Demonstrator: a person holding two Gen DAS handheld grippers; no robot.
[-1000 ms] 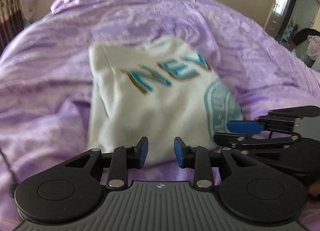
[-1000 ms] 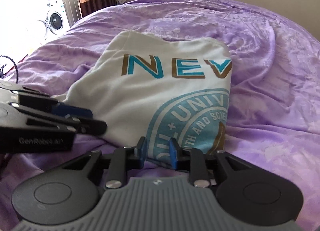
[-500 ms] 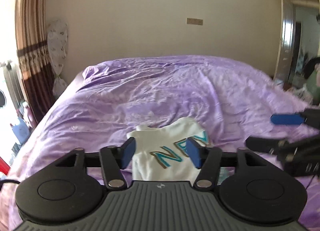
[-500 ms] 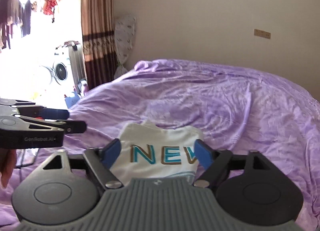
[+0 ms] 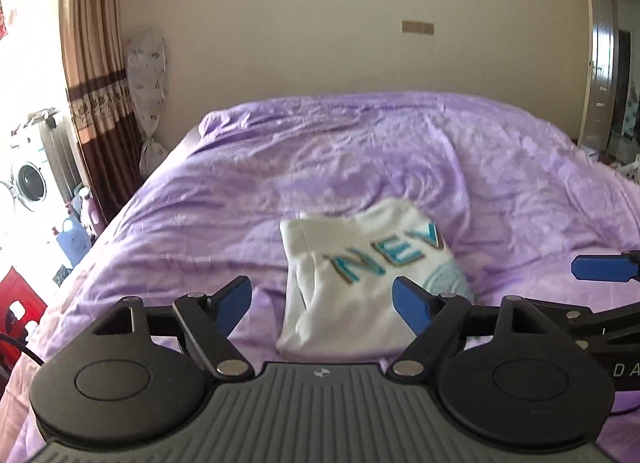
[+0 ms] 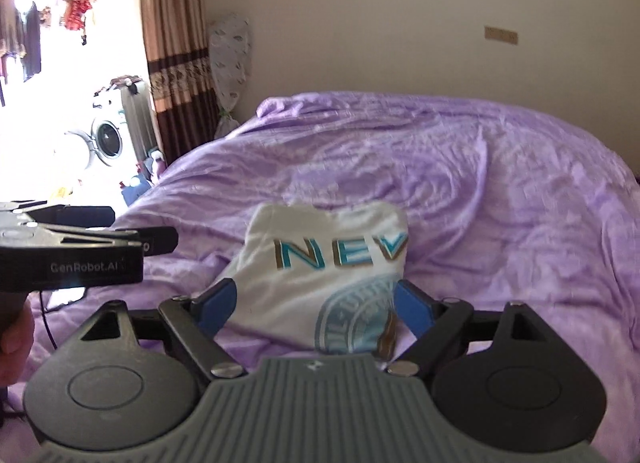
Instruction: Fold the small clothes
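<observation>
A small white T-shirt [image 5: 360, 283] with teal "NEV" letters and a round teal emblem lies folded into a compact rectangle on the purple bed; it also shows in the right wrist view [image 6: 332, 275]. My left gripper [image 5: 322, 305] is open and empty, held above and in front of the shirt's near edge. My right gripper [image 6: 314, 309] is open and empty, also raised just short of the shirt. Each gripper shows at the edge of the other's view: the right one [image 5: 600, 269] and the left one [image 6: 100, 243].
The purple bedspread [image 5: 360, 163] covers a wide bed that reaches to the beige wall. A brown curtain [image 6: 172, 63], a washing machine [image 6: 104, 139] and bottles stand left of the bed. A doorway [image 5: 616, 83] is at the far right.
Both grippers have opened wide and pulled back and up from the shirt's near edge. The shirt now lies folded and free on the bed.
</observation>
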